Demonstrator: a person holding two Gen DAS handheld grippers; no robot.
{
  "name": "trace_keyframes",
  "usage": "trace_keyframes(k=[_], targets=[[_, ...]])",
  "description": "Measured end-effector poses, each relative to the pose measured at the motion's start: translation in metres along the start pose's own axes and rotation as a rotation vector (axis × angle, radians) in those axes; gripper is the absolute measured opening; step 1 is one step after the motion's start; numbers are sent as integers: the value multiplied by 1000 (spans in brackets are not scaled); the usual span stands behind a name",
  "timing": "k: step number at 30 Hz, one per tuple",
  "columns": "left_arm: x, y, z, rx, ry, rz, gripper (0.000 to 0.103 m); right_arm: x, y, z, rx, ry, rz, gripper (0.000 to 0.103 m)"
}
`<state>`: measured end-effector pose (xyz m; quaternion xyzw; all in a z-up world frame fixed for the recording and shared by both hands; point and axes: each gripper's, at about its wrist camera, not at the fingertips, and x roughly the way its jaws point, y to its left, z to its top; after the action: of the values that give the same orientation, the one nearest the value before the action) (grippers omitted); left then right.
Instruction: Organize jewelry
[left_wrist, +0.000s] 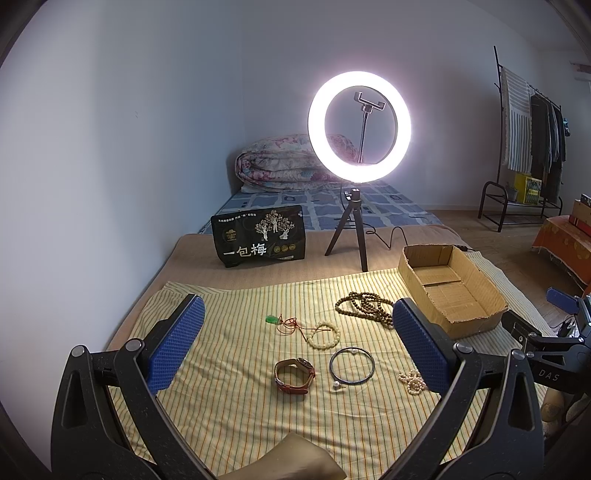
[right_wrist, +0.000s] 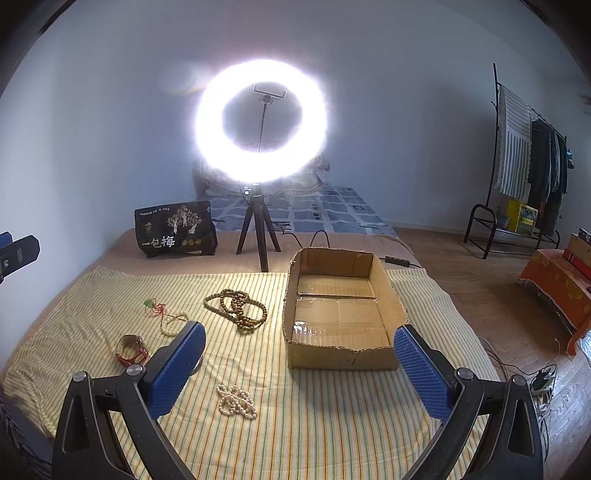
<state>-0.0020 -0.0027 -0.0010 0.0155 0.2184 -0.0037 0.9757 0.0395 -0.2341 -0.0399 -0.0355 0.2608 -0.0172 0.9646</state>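
Jewelry lies spread on a striped yellow cloth (left_wrist: 229, 417): a brown-strap watch (left_wrist: 294, 375), a dark bangle (left_wrist: 351, 366), a cream bead bracelet (left_wrist: 324, 335), a green pendant on red cord (left_wrist: 273, 319), a long brown bead necklace (left_wrist: 365, 307) and a small pearl strand (left_wrist: 413, 382). An empty cardboard box (right_wrist: 340, 314) sits at the cloth's right. My left gripper (left_wrist: 295, 339) hovers open above the watch and bangle. My right gripper (right_wrist: 299, 365) is open too, with the pearl strand (right_wrist: 236, 400) and the box's front wall between its fingers. The brown beads (right_wrist: 238, 306) lie beyond it.
A lit ring light on a tripod (left_wrist: 359, 127) stands behind the cloth, its cable trailing right. A black snack bag (left_wrist: 258, 236) leans at the back left. Folded bedding (left_wrist: 280, 162) lies against the wall. A clothes rack (right_wrist: 528, 166) stands at the far right.
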Motion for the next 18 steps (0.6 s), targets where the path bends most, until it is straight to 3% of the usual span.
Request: trace_keyframes(k=[18], targets=[[-1,-1,0,0,5,1,103,1,2,-4,-4,8,-1,103]])
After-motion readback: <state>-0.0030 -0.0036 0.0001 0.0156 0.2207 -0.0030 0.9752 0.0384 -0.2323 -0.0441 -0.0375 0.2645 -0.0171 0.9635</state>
